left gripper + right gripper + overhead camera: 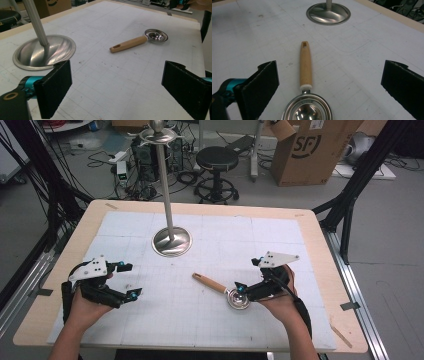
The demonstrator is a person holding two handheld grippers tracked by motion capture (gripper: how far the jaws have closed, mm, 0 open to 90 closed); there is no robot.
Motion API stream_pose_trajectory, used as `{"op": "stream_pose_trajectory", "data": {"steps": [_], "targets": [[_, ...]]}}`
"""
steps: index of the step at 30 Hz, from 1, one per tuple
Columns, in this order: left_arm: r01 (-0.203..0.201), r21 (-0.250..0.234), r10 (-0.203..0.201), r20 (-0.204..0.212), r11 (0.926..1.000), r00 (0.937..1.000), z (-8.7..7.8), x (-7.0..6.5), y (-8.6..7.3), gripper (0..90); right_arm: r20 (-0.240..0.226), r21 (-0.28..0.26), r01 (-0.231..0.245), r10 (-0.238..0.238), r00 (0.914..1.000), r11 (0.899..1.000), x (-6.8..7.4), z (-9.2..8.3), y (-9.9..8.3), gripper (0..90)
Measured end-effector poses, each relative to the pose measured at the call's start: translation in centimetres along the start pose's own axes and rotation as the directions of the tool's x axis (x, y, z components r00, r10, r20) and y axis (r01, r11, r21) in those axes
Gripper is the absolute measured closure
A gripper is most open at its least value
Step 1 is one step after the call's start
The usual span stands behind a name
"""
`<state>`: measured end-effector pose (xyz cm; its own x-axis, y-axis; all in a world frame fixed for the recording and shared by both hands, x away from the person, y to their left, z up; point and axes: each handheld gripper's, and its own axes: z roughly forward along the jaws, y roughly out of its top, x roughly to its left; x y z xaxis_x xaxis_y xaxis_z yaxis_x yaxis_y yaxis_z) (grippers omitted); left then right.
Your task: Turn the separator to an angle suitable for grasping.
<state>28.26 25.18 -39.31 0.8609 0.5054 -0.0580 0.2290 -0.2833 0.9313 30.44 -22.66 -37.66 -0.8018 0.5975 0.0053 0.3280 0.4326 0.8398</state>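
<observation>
A metal scoop with a wooden handle (214, 284) lies flat near the middle of the white mat, its bowl (238, 299) toward the right. My right gripper (248, 274) hovers open just right of the bowl; in the right gripper view the bowl (307, 110) sits between and just below the spread jaws, the handle (305, 66) pointing away. My left gripper (129, 280) is open at the left of the mat, holding nothing. From the left gripper view the scoop (136, 42) lies well ahead of the jaws.
A steel stand with a round base (171, 241) and tall pole (164, 180) rises at the mat's far middle. The white gridded mat (210, 325) covers a wooden table (320, 245). Beyond the table are a stool (216, 160), a cardboard box (312, 147) and cables.
</observation>
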Motion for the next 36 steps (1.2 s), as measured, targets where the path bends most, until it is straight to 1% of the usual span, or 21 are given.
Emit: {"op": "stream_pose_trajectory", "data": {"steps": [2,6,9,11,14,17,18,19,22,25,27,29,32,33,35,36], "targets": [[0.001,0.001,-0.001,-0.002,1.0,1.0,0.0,0.0,0.0,10.1,0.011,0.026,-0.013,0.013,0.9999,1.0,0.0,0.6,0.2,0.4],[-0.001,0.0,0.001,0.0,1.0,1.0,0.0,0.1,0.0,10.2,0.008,0.068,-0.018,0.017,0.9998,0.998,-0.2,1.8,0.7,0.4],[-0.001,0.0,0.001,0.0,1.0,1.0,0.0,0.0,0.0,10.2,-0.003,0.102,-0.012,0.012,0.9999,0.995,-0.1,2.7,1.1,0.4],[-0.004,0.002,0.004,0.001,1.0,1.0,0.0,0.0,0.0,10.3,-0.013,0.132,-0.002,0.003,0.9999,0.991,-0.1,3.3,1.3,0.4],[-0.004,0.003,0.004,0.007,1.0,1.0,0.0,0.0,0.0,10.4,-0.013,0.17,0.0,0.002,0.9999,0.986,0.0,4.0,1.7,0.4],[-0.001,-0.004,0.001,0.012,1.0,0.9999,0.0,0.0,0.0,10.7,-0.025,0.188,-0.005,0.01,0.9996,0.982,0.0,4.6,1.9,0.4],[-0.003,-0.002,0.003,0.013,1.0,0.9999,0.0,0.0,0.0,10.7,-0.025,0.196,-0.001,0.006,0.9997,0.981,-0.1,4.8,1.9,0.4],[-0.003,0.0,0.003,0.012,1.0,0.9999,0.0,0.0,0.0,10.7,-0.026,0.21,-0.008,0.014,0.9996,0.978,-0.1,5.0,1.8,0.4],[-0.001,0.001,0.001,0.01,1.0,1.0,0.1,0.0,0.0,10.7,-0.03,0.248,-0.004,0.011,0.9995,0.969,-0.1,5.6,1.6,0.4],[-0.006,0.009,0.006,0.011,0.9999,0.9999,0.2,-0.1,0.0,10.7,-0.03,0.272,0.005,0.003,0.9995,0.962,0.0,6.0,1.4,0.4],[-0.004,0.008,0.004,0.013,1.0,0.9999,0.2,-0.1,0.0,10.8,-0.029,0.292,0.001,0.008,0.9995,0.956,0.0,6.3,1.4,0.5],[-0.006,0.011,0.005,0.014,0.9999,0.9999,0.3,-0.1,0.0,10.8,-0.029,0.319,0.002,0.007,0.9996,0.948,0.1,6.5,1.4,1.2],[-0.004,0.015,0.004,0.013,0.9999,0.9999,0.3,-0.1,-0.1,10.8,-0.031,0.369,0.008,0.004,0.9995,0.93,0.2,6.9,1.5,3.5],[-0.007,0.016,0.007,0.014,0.9998,0.9999,0.3,-0.1,-0.1,10.8,-0.034,0.382,0.016,-0.003,0.9994,0.924,0.3,7.0,1.6,4.0],[-0.008,0.019,0.007,0.012,0.9998,0.9999,0.3,-0.1,-0.1,10.9,-0.045,0.395,0.024,-0.007,0.999,0.918,0.6,7.4,1.8,5.0],[-0.008,0.019,0.008,0.01,0.9998,0.9999,0.3,-0.1,-0.1,10.9,-0.05,0.402,0.035,-0.017,0.9986,0.915,0.7,7.6,1.9,5.5]]}}
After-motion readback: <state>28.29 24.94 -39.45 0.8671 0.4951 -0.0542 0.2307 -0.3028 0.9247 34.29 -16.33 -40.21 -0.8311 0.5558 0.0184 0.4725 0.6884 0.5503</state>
